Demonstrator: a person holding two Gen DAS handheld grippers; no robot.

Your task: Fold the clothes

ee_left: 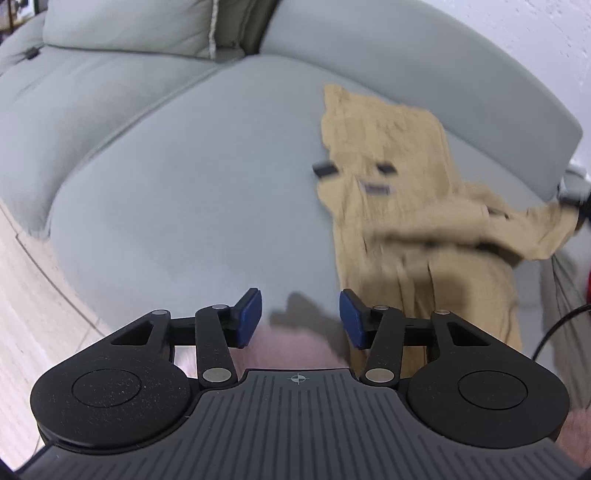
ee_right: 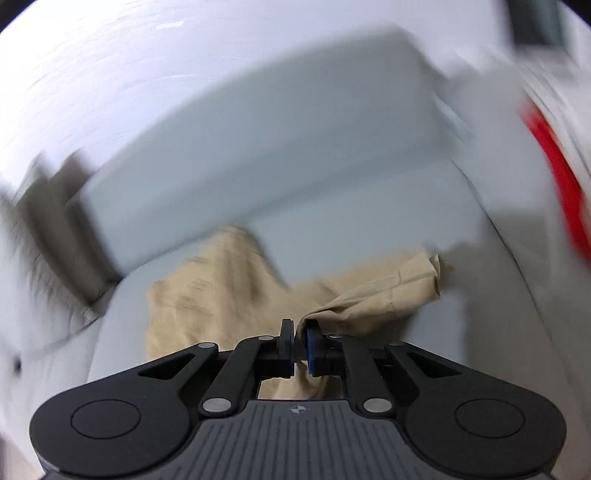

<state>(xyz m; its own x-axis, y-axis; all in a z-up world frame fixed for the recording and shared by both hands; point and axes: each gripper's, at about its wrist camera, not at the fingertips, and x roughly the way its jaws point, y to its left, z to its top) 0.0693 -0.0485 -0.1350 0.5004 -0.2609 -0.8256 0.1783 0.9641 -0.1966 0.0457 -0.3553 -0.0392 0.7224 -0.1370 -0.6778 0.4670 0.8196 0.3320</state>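
My right gripper (ee_right: 300, 341) is clamped on a fold of the tan garment (ee_left: 399, 192), which lies on the right side of the grey sofa (ee_left: 192, 177). My left gripper (ee_left: 300, 319) hangs empty, jaws apart, over the near cushion.

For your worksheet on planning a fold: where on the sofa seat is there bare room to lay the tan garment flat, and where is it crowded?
The free patch is the wide grey seat cushion, bordered by the backrest, the floor edge and the tan garment. The open left gripper hangs over it. The crowded part is the armrest side, where the garment lies bunched and the right gripper pinches it.
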